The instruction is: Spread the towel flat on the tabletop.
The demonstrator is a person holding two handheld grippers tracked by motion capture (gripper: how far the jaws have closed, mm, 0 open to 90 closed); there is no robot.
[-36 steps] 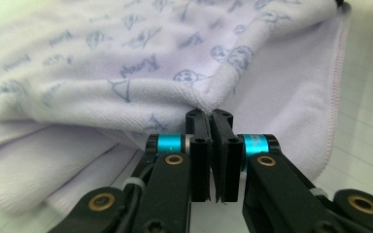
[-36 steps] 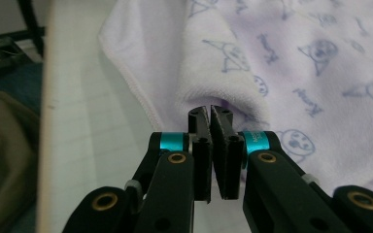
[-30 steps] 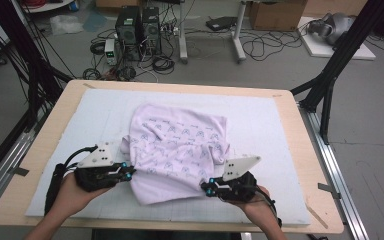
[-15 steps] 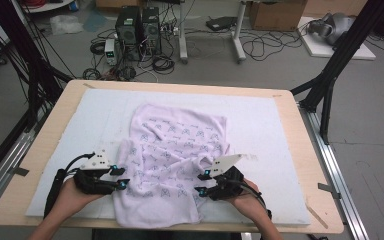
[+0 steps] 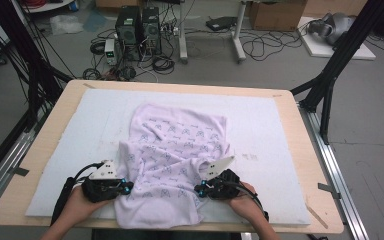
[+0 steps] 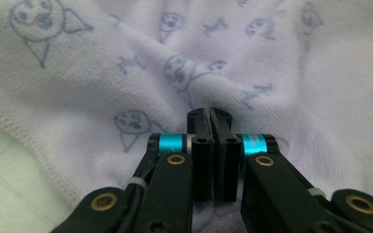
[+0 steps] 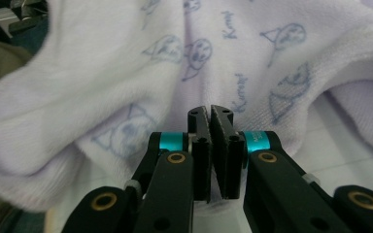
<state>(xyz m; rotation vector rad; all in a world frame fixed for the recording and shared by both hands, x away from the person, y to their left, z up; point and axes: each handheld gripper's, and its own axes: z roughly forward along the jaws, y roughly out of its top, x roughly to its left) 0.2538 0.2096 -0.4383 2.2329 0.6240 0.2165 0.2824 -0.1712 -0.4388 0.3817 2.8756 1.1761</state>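
A pale lilac garment (image 5: 180, 145) printed with small cartoon faces lies crumpled on the white mat, and its near hem reaches almost to the mat's front edge. My left gripper (image 5: 129, 187) sits low at the garment's left side. Its jaws have just been closing and now pinch a fold of the cloth (image 6: 126, 73) at their tips (image 6: 210, 114). My right gripper (image 5: 198, 190) is at the garment's right side. Its jaws have also just closed, and the cloth (image 7: 126, 73) bunches at their tips (image 7: 210, 111).
The white foam mat (image 5: 265, 125) covers most of the wooden table (image 5: 310, 165). Black frame legs (image 5: 330, 75) stand to the right of the table. Computer towers (image 5: 140, 25) and cables lie on the floor beyond the far edge.
Both grippers sank toward the mat, opened and shut again on the cloth. The garment's near part now spreads closer to the front edge.
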